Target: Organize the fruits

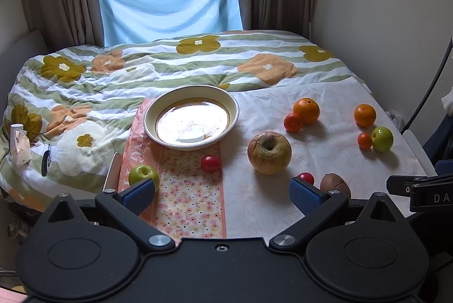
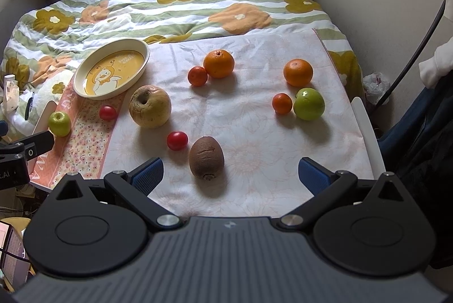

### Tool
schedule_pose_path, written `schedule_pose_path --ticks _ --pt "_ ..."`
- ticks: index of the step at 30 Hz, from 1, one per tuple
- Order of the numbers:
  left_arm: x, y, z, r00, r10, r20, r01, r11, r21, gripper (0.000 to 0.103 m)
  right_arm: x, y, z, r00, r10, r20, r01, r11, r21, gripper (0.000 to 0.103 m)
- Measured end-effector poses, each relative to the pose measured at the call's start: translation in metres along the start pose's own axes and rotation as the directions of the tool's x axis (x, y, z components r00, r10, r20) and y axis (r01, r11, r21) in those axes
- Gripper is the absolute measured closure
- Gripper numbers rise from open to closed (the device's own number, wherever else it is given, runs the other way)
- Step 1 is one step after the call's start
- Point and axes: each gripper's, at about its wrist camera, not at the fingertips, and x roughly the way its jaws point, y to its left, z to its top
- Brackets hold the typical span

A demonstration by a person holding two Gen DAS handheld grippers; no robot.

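Fruit lies scattered on a cloth-covered bed beside an empty cream plate [image 1: 150, 116] [image 2: 143, 47] with a duck picture. A large yellowish apple [image 1: 269, 152] [image 2: 150, 106] sits mid-cloth, a brown kiwi [image 2: 206, 157] [image 1: 335, 184] and a red tomato [image 2: 177, 140] [image 1: 305, 178] near the front. Another tomato [image 1: 211, 163] [image 2: 108, 112] and a small green apple [image 1: 143, 174] [image 2: 59, 123] lie left. Oranges [image 1: 306, 110] [image 2: 219, 63] and a second green apple [image 2: 309, 104] [image 1: 382, 139] lie right. My left gripper [image 1: 222, 197] and right gripper [image 2: 230, 177] are both open, holding nothing.
A flowered quilt [image 1: 175, 65] covers the far bed. A small white carton [image 1: 19, 146] and a dark pen [image 1: 45, 163] lie at the left. A wall [image 1: 382, 6] runs along the right, with a black cable [image 2: 410, 54] and a person's white sleeve [image 2: 436, 62].
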Motion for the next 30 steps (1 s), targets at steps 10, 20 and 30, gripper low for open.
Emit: schedule_pose_path --ticks 10,20,30 --pt "0.022 0.005 0.009 0.997 -0.073 0.027 0.068 0.988 0.139 0.001 0.021 0.006 -0.003 1.000 -0.002 -0.021 0.003 1.000 0.026 0.000" --pt "0.085 -0.001 0.011 0.982 -0.191 -0.009 0.184 0.931 0.315 0.001 0.069 0.011 -0.021 1.000 -0.013 -0.020 0.014 0.999 0.045 0.000" --pt "0.150 -0.032 0.007 0.970 -0.237 -0.061 0.240 0.877 0.416 0.006 0.116 0.020 -0.034 1.000 0.015 -0.010 -0.015 0.999 0.030 0.000"
